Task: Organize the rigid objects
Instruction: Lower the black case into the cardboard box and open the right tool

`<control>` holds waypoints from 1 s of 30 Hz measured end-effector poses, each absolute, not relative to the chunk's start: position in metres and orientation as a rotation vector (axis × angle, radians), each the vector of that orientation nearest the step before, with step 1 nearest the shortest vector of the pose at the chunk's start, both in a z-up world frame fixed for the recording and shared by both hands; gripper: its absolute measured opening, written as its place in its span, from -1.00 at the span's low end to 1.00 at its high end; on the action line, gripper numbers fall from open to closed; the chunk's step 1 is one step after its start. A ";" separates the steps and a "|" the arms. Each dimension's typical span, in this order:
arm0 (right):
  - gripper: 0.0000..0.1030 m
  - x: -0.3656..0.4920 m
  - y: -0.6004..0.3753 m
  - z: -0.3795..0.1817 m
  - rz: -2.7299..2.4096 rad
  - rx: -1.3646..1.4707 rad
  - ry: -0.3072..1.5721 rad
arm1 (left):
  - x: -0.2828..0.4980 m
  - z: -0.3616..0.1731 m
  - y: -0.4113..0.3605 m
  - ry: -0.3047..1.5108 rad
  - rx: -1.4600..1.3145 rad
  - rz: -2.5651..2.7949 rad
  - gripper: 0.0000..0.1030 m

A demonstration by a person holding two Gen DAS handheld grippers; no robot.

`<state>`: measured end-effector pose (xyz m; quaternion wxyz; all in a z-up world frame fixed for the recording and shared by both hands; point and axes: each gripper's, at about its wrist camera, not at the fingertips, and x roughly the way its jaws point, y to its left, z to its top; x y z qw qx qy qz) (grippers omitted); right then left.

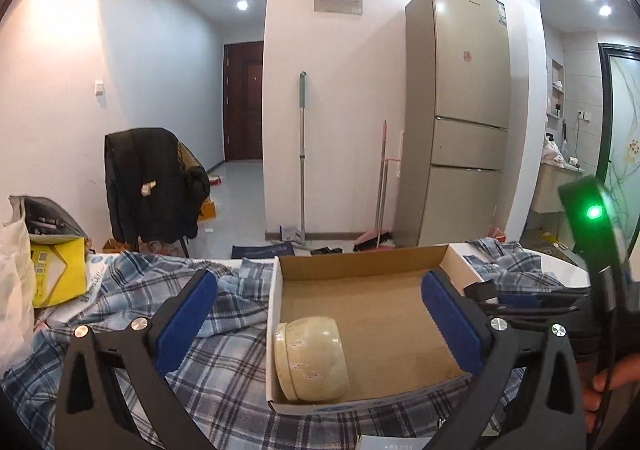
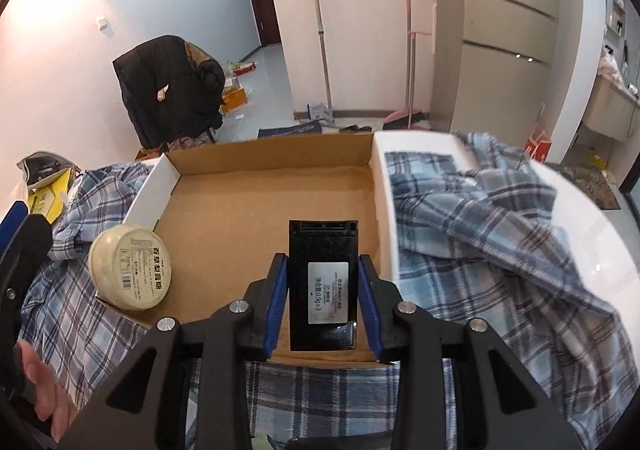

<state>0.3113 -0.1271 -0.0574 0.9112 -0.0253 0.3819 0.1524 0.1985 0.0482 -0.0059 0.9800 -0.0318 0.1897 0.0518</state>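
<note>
Your right claw (image 2: 323, 300) is clamped on the black case (image 2: 323, 282), held low over the near end of the box (image 2: 264, 170), apparently ready for setting down. Your left claw (image 1: 320, 314) stands apart and empty. The tin (image 1: 310, 358) lies on its side in the box's near left corner, leaving floor space free.

Cream jar (image 1: 310, 358) tipped in cardboard box (image 1: 360, 270)

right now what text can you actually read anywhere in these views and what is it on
"净含量0.9g×3" on the white label of the black case in the right claw; its smaller lines are too small to read.
Large Chinese characters and a barcode on the round cream tin leaning in the cardboard box: too blurred to read.
Brand lettering at the top of the fridge: too small.
Yellow box label: illegible.
</note>
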 end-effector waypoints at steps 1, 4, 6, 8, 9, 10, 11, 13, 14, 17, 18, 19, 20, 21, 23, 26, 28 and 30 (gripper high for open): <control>-0.37 0.314 -0.126 -0.062 0.313 -0.055 0.800 | 0.200 -0.009 0.049 0.389 -0.065 0.103 1.00; -0.37 0.319 -0.124 -0.074 0.298 -0.071 0.839 | 0.206 -0.014 0.049 0.416 -0.058 0.097 1.00; -0.36 0.322 -0.124 -0.076 0.297 -0.068 0.849 | 0.209 -0.018 0.047 0.443 -0.047 0.090 1.00; -0.19 0.322 -0.124 -0.074 0.295 -0.068 0.845 | 0.211 -0.020 0.045 0.455 -0.040 0.086 1.00; 0.13 0.321 -0.125 -0.072 0.291 -0.069 0.833 | 0.210 -0.019 0.043 0.456 -0.029 0.094 1.00; 0.23 0.319 -0.126 -0.068 0.293 -0.064 0.816 | 0.209 -0.017 0.042 0.450 -0.019 0.098 1.00; 0.30 0.315 -0.128 -0.063 0.304 -0.051 0.802 | 0.206 -0.014 0.041 0.440 -0.013 0.101 1.00; 0.31 0.306 -0.134 -0.050 0.294 -0.036 0.781 | 0.197 -0.001 0.040 0.409 -0.015 0.108 1.00; 0.36 0.300 -0.137 -0.042 0.300 -0.028 0.763 | 0.193 0.005 0.039 0.407 -0.021 0.105 1.00; 0.55 0.278 -0.144 -0.018 0.327 -0.033 0.703 | 0.183 0.021 0.037 0.434 -0.034 0.094 1.00; 0.62 0.271 -0.145 -0.012 0.325 -0.047 0.684 | 0.181 0.025 0.033 0.444 -0.009 0.099 1.00; 0.67 0.264 -0.146 -0.005 0.317 -0.062 0.665 | 0.175 0.031 0.028 0.433 0.013 0.111 1.00; 0.80 0.256 -0.147 0.002 0.306 -0.072 0.644 | 0.166 0.036 0.026 0.409 0.019 0.118 1.00; 0.95 0.248 -0.149 0.008 0.294 -0.071 0.622 | 0.154 0.045 0.025 0.374 0.009 0.109 1.00; 1.00 0.231 -0.154 0.021 0.275 -0.058 0.568 | 0.133 0.056 0.024 0.325 -0.029 0.093 1.00; 1.00 0.202 -0.163 0.033 0.286 -0.046 0.498 | 0.102 0.069 0.018 0.262 -0.041 0.103 1.00; 1.00 0.185 -0.170 0.034 0.295 -0.037 0.469 | 0.083 0.073 0.013 0.230 -0.011 0.116 1.00; 1.00 0.172 -0.178 0.032 0.299 -0.017 0.454 | 0.071 0.074 0.012 0.225 -0.023 0.123 1.00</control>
